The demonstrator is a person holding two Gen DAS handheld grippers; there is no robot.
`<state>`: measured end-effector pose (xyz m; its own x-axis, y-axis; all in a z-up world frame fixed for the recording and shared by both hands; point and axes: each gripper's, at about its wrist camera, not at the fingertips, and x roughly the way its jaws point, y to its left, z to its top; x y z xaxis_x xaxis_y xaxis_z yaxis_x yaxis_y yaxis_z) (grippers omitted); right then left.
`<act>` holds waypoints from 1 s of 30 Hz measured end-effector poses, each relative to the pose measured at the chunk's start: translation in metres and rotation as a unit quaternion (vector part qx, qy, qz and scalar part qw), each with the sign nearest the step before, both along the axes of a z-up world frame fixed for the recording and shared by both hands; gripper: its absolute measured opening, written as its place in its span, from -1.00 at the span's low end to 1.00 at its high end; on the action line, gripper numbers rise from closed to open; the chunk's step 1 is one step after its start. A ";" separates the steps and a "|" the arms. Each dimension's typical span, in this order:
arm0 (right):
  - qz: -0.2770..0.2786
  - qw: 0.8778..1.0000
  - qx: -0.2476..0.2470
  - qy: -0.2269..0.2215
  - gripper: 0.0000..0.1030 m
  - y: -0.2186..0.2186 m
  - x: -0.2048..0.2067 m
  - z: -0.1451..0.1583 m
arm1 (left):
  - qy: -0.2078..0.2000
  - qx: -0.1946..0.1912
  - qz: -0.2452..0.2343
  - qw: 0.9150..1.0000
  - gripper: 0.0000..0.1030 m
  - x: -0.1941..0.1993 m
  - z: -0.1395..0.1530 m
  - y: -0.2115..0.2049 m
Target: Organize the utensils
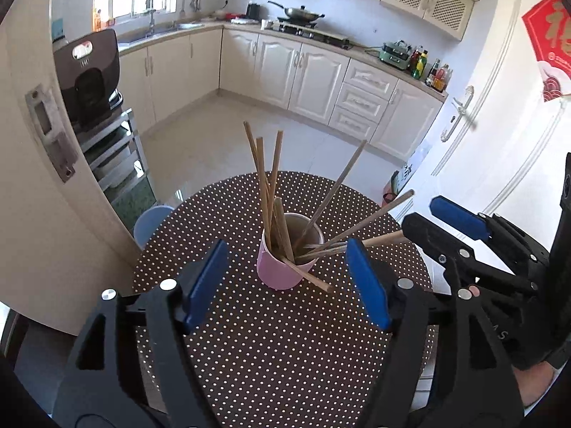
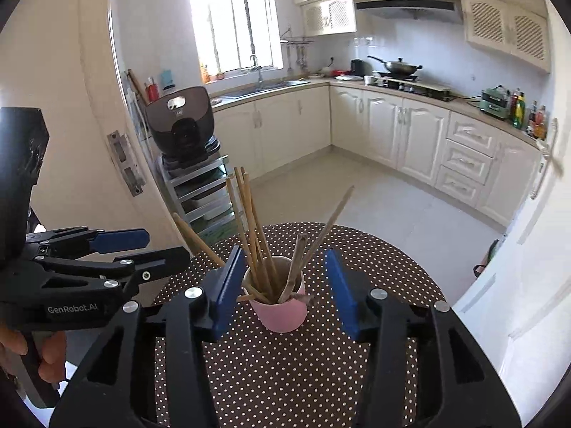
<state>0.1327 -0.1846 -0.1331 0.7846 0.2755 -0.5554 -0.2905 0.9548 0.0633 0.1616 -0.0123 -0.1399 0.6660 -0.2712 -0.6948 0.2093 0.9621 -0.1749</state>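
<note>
Upright in pink cup (image 1: 282,267), chopsticks (image 1: 266,178) fanning upward, ends splayed outward

Home kitchen; cream cabinets (image 2: 403,132), sink (image 2: 264,87), wok (image 2: 398,67) on stove.

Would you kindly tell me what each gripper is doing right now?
Left gripper: open, holding nothing.
Right gripper: open, holding nothing.
</note>
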 end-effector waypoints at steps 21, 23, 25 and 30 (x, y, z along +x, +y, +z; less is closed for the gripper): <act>-0.038 0.996 -0.005 -0.083 0.29 0.002 -0.094 0.037 | -0.140 0.002 0.004 0.990 0.68 -0.084 0.055 0.007; -0.036 0.995 -0.004 -0.089 0.32 0.000 -0.098 0.039 | -0.148 0.002 0.008 0.989 0.69 -0.089 0.058 0.007; -0.035 0.995 -0.003 -0.094 0.37 -0.002 -0.103 0.040 | -0.158 0.003 0.012 0.987 0.71 -0.094 0.062 0.006; -0.029 0.994 0.000 -0.105 0.43 -0.006 -0.109 0.043 | -0.174 0.009 0.025 0.984 0.74 -0.107 0.069 0.006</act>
